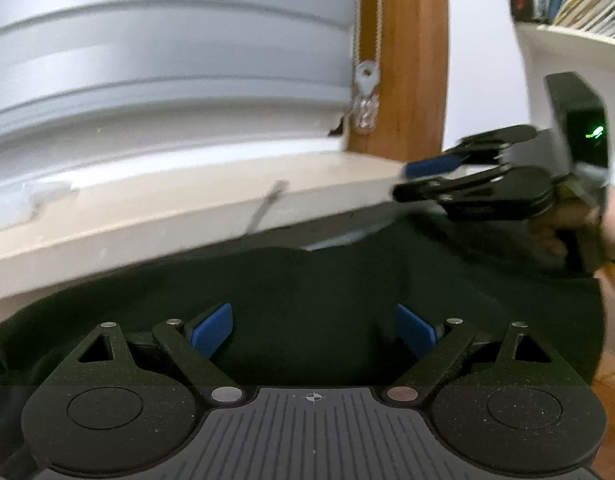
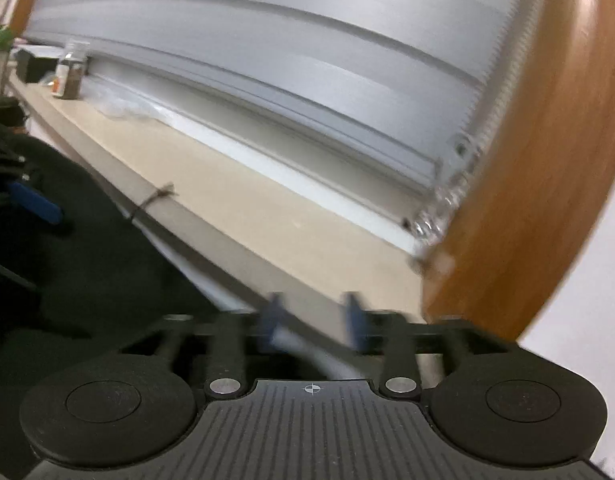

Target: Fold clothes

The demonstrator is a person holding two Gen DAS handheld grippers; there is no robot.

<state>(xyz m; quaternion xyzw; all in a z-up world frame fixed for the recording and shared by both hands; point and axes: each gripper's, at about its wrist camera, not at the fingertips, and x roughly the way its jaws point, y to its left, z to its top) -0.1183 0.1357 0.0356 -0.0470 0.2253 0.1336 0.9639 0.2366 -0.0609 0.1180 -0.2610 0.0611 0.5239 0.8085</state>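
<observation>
Grey blinds (image 1: 167, 60) back a pale sill (image 1: 187, 208); near it lies the dark garment (image 1: 307, 280), spread for folding. Left tool (image 1: 313, 330) hovers over it, pads apart, empty. Right tool (image 2: 313, 322), blurred, parted, holds nothing.

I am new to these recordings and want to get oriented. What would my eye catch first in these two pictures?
First, the dark garment spread across the lower half of the left view, with the left tongs open just above it. Next, the right tongs at the right edge, held over the garment's far side. Behind them, the pale sill and grey shutter fill the background.
</observation>
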